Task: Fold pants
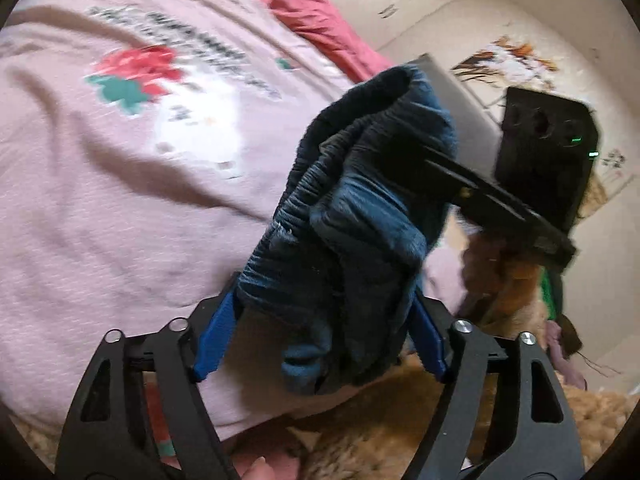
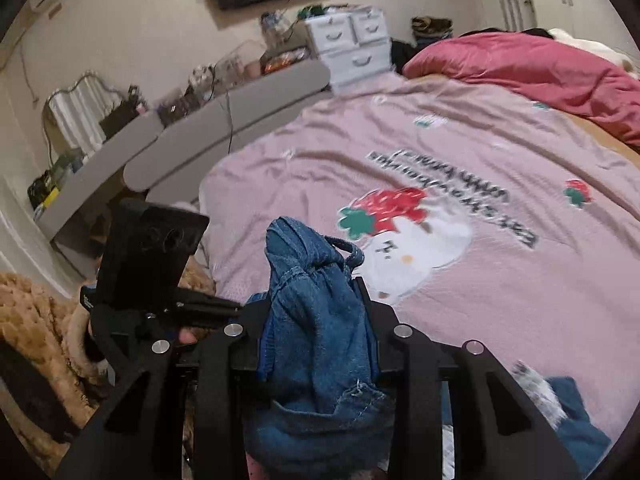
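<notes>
The blue denim pants (image 1: 352, 216) are bunched and lifted above the bed. My left gripper (image 1: 320, 336) is shut on their gathered elastic waistband, which fills the space between the blue fingers (image 1: 214, 340). My right gripper (image 2: 316, 332) is shut on another bunch of the same pants (image 2: 316, 312), which stands up between its jaws and hangs down below. Each gripper shows in the other's view: the right one to the right in the left wrist view (image 1: 540, 168), the left one to the left in the right wrist view (image 2: 152, 256). The two are close together.
A pink bedspread (image 2: 460, 264) with a strawberry cartoon print covers the bed. A red duvet (image 2: 540, 68) lies bunched at the far side. A grey padded bed frame (image 2: 224, 120) and a white drawer box (image 2: 352, 48) stand beyond. A tan fuzzy blanket (image 2: 28, 312) lies at the left.
</notes>
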`<move>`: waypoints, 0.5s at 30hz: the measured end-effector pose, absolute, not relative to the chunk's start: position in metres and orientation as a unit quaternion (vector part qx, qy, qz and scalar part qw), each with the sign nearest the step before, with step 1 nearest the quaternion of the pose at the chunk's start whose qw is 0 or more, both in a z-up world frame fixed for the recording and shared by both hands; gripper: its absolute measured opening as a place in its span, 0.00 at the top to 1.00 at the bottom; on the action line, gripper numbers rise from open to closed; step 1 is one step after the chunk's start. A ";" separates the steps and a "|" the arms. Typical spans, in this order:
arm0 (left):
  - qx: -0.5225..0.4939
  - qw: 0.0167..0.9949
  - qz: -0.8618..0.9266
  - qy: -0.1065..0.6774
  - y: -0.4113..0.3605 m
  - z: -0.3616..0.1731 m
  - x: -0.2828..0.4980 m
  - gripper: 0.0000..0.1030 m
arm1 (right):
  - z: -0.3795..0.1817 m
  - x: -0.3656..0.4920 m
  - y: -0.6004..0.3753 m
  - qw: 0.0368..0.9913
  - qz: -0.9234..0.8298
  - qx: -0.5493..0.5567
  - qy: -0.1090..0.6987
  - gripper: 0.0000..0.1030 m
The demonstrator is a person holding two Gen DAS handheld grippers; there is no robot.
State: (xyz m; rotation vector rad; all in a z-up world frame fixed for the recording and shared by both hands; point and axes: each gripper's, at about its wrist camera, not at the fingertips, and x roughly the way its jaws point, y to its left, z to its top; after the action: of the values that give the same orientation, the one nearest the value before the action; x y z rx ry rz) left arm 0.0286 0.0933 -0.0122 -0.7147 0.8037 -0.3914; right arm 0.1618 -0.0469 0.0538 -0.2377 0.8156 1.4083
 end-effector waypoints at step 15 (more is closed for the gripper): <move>-0.333 0.822 -0.317 0.336 0.011 0.002 0.061 0.38 | 0.051 0.198 -0.180 0.747 0.571 0.034 0.339 0.32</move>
State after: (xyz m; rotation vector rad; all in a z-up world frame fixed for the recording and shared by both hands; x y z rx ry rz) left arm 0.0615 0.0112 0.0017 -0.7087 0.7139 -0.6736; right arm 0.1982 -0.1800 0.0512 0.0741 0.7415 1.2500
